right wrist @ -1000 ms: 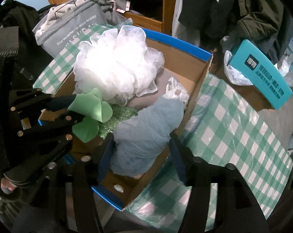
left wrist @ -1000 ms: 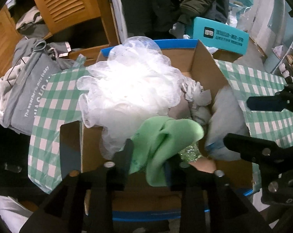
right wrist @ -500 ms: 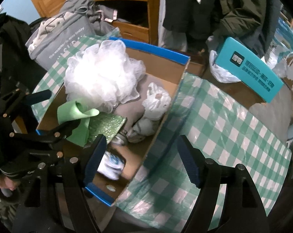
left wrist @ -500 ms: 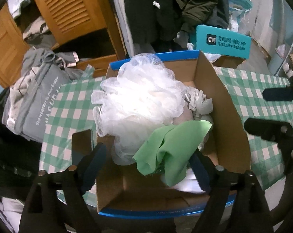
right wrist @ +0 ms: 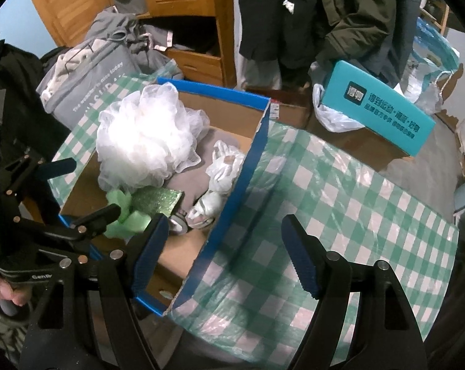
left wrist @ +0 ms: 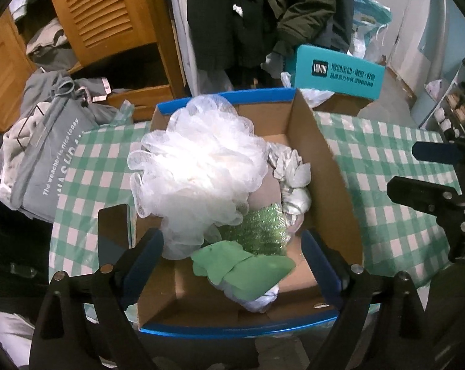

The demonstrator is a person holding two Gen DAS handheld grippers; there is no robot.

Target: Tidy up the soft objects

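2 claws are in view and neither holds anything. Largest item first: the worktop (right wrist: 340,191), under a green-and-white checked cover, carries an open cardboard box (left wrist: 321,166) with blue edging. Inside the box, in descending size: a white mesh bath pouf (left wrist: 198,166) filling the far left portion; a green cloth (left wrist: 247,269) lying crumpled near the front wall, over a pale item that is mostly hidden; a green glitter sponge (left wrist: 260,229) between pouf and cloth; a crumpled white bag or cloth (left wrist: 291,178) against the right wall. A grey surface beneath the pouf cannot be identified.

Left claw (left wrist: 232,265): jaws opening wide above the front part of the box. The green cloth lies below and between them but the pads do not press on it. Right claw (right wrist: 223,252): jaws spread wide, empty, straddling the box's right wall, partly over the bare checked cover.

Assessment: the step in hand appears to be release and withdrawal after depositing items in the box. The visible part of the worktop shows no further soft object lying loose, so the task looks well advanced or near complete.

Next move, as judged: if more items remain, they lie out of view, possibly among the grey clothing (left wrist: 47,154) piled at the worktop's left edge. Either claw would need to clear the box walls before reaching across. The pouf stands above the box rim and may need pressing down.
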